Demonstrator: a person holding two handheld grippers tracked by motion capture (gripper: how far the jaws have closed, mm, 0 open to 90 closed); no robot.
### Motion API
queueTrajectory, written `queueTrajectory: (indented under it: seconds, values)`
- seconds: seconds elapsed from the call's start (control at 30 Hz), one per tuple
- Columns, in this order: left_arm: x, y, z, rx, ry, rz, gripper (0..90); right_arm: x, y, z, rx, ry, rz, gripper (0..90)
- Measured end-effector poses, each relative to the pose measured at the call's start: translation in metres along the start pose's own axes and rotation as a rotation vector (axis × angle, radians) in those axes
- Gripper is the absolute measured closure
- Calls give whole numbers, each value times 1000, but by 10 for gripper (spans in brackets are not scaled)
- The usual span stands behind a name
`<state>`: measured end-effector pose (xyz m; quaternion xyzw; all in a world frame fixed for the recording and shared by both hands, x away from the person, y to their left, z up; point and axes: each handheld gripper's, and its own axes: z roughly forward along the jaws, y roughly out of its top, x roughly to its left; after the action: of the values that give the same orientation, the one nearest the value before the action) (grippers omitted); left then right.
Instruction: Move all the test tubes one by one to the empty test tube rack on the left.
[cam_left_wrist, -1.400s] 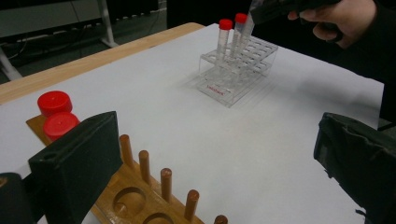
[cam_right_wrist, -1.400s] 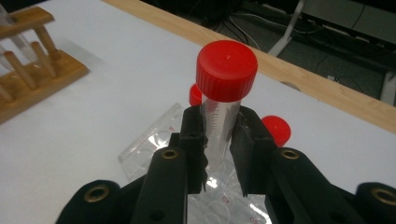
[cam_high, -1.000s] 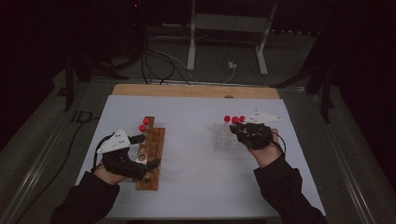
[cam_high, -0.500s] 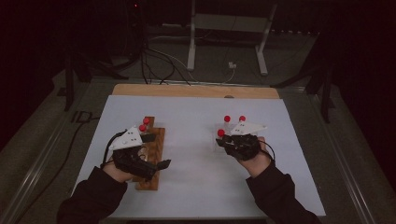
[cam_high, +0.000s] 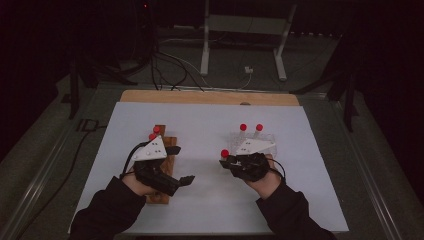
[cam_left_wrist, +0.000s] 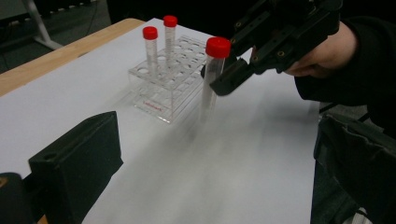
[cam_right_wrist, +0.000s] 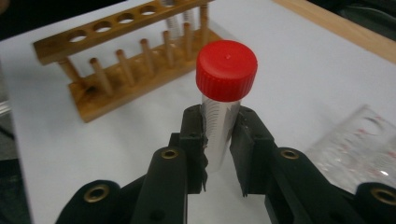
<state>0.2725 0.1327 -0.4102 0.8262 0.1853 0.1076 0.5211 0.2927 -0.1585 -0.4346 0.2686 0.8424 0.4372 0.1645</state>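
Above white table (cam_high: 210, 205), right gripper (cam_right_wrist: 219, 135) holds tube (cam_right_wrist: 219, 135) upright.

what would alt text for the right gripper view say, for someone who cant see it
The right gripper clamps a clear tube with a red cap upright between its two black jaws, above a white table sheet. Behind it to the left stands a wooden rack with pegs and holes; a clear plastic rack shows blurred at the right edge.

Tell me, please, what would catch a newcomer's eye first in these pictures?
Most striking is the red-capped tube clamped upright in the right gripper, held above the white sheet. Behind it, two more red-capped tubes stand in the clear rack, while the left gripper is over the wooden rack.
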Motion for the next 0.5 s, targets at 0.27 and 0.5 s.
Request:
queueTrajectory:
  seconds: [0.27, 0.5]
  values:
    - [-7, 1, 13, 16, -39, 25, 52, 16, 0, 6, 11, 60, -26, 751]
    - [-12, 6, 21, 8, -51, 52, 177, 32, 1, 11, 22, 108, -49, 751]
